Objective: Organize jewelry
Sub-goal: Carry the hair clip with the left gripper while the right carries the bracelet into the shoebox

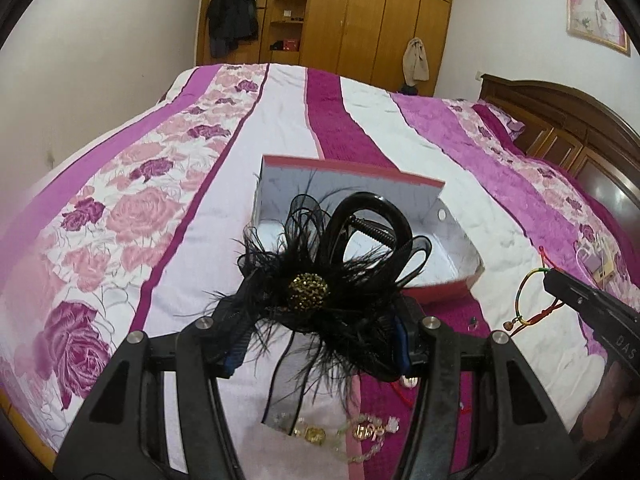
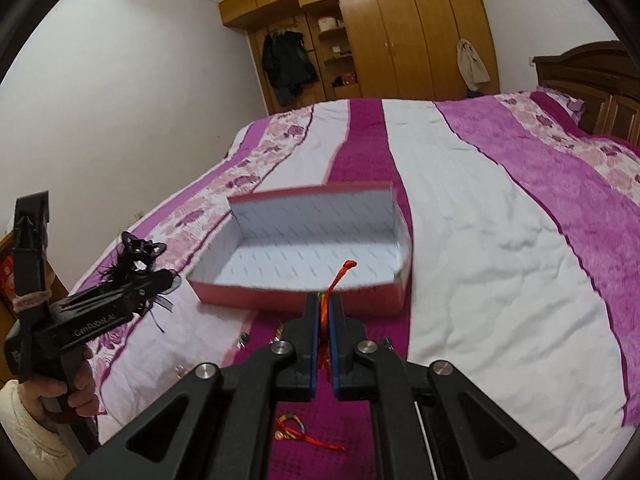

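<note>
My left gripper [image 1: 320,320] is shut on a black feathered hair clip [image 1: 310,290] with a gold beaded centre, held above the bed in front of the open red box [image 1: 352,170]. In the right wrist view that clip [image 2: 140,260] sticks out of the left gripper [image 2: 132,292], left of the box [image 2: 320,220]. My right gripper [image 2: 325,308] is shut on a multicoloured cord bracelet [image 2: 340,276]; its loop [image 2: 294,428] dangles below. From the left wrist view the bracelet [image 1: 532,300] hangs off the right gripper [image 1: 560,284]. The white-lined box looks empty.
A pale bead bracelet [image 1: 352,436] and small pieces of jewelry [image 2: 244,338] lie on the pink and white bedspread [image 2: 480,260] near the front edge. A wooden headboard [image 1: 560,120] stands at the right and a wardrobe [image 2: 380,40] behind. A hand [image 2: 52,392] holds the left gripper.
</note>
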A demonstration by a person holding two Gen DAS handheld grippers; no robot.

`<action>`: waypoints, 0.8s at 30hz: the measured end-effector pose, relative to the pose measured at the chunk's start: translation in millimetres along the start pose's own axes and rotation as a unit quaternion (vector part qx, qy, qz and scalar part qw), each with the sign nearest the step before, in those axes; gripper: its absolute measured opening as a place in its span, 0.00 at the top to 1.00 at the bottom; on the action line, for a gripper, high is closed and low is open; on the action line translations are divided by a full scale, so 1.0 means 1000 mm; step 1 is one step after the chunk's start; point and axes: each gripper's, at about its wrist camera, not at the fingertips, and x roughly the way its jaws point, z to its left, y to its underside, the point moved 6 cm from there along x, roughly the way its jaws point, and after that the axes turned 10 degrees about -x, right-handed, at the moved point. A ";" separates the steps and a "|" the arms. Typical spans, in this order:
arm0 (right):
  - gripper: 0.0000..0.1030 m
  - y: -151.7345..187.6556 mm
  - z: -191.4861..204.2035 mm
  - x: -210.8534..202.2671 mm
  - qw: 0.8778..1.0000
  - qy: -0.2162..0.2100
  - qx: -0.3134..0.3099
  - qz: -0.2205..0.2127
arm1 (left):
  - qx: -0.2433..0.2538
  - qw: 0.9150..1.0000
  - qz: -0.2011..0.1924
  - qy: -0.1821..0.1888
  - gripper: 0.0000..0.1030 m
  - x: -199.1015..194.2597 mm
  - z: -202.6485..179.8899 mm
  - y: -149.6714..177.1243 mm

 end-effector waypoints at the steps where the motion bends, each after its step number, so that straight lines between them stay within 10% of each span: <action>1: 0.95 -0.005 0.002 0.000 1.000 -0.002 -0.001 -0.004 | -0.001 1.000 -0.001 0.001 0.53 0.001 0.000 -0.002; 24: 0.95 -0.094 -0.009 0.076 0.997 0.022 -0.027 -0.063 | 0.006 0.998 -0.058 -0.018 0.52 0.064 -0.020 -0.067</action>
